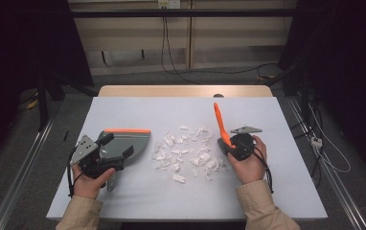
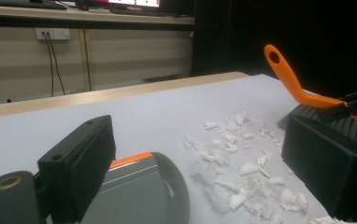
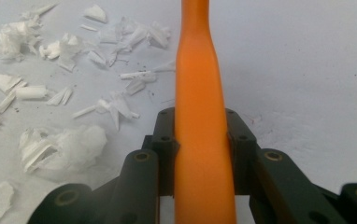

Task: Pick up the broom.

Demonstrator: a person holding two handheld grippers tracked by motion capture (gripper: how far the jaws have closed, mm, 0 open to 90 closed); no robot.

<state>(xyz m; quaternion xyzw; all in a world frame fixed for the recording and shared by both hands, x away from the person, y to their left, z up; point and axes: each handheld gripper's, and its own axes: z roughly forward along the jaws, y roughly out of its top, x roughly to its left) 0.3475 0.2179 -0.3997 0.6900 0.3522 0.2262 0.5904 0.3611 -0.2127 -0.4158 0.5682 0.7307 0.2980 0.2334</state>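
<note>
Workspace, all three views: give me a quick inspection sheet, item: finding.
Surface: pale table top, wooden edge at the far side.
Job's things: grey dustpan with an orange rim, flat on the table left of the scraps; orange brush handle rising from the right gripper.
Clutter: torn white paper scraps scattered mid-table between dustpan and brush.
Grippers: left gripper at the dustpan's near end, jaws wide apart, whether they grip it cannot be told; right gripper shut on the brush handle.
Cables: a black cable trails from the right gripper; more cables run down the wall and along the floor behind.
Surroundings: dark curtains both sides, wall sockets, metal floor rails.
</note>
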